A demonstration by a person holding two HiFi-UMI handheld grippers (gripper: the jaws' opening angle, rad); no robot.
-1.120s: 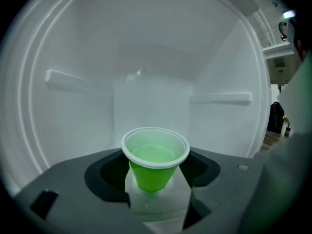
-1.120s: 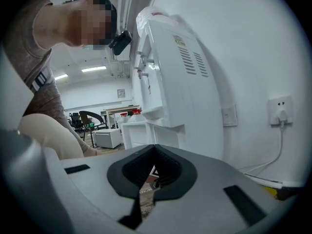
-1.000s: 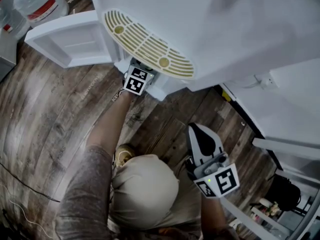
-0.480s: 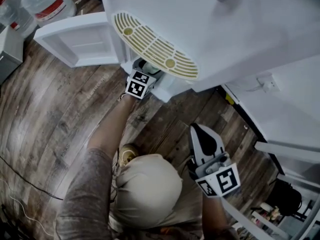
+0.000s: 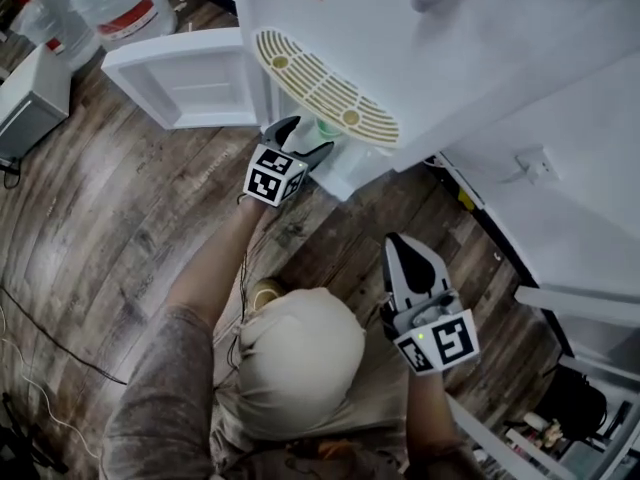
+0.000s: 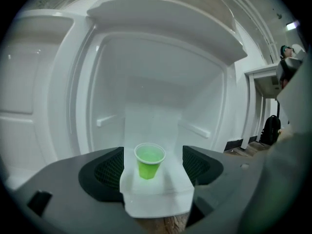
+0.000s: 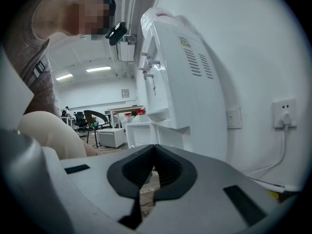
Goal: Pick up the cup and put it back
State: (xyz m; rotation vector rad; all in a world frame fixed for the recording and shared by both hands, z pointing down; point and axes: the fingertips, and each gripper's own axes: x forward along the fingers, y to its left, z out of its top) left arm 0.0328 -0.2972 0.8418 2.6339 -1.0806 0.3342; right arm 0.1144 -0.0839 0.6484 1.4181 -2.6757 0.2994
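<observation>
A small green cup (image 6: 148, 161) stands upright on the white shelf (image 6: 156, 196) inside the water dispenser's lower cabinet; in the head view the cup (image 5: 328, 128) peeks out under the drip grille. My left gripper (image 5: 306, 136) is held just in front of it. Its jaws have just been opening and stand wide, and the pads (image 6: 108, 172) do not touch the cup, which stands a little ahead of the left gripper (image 6: 153, 179). My right gripper (image 5: 405, 260) hangs lower right over the floor, shut on nothing. In its own view the right gripper (image 7: 154, 150) points past the dispenser.
The white water dispenser (image 5: 420, 58) has a yellow drip grille (image 5: 325, 93) overhanging the cabinet, and its door (image 5: 185, 78) swings open to the left. A water bottle (image 5: 125, 3) and a white box (image 5: 30, 98) stand on the wooden floor. A wall socket (image 5: 535, 163) sits at right.
The left gripper has drawn back out from under the drip grille, and its open jaws now show. The green cup has come into view. The right gripper has stayed put.
</observation>
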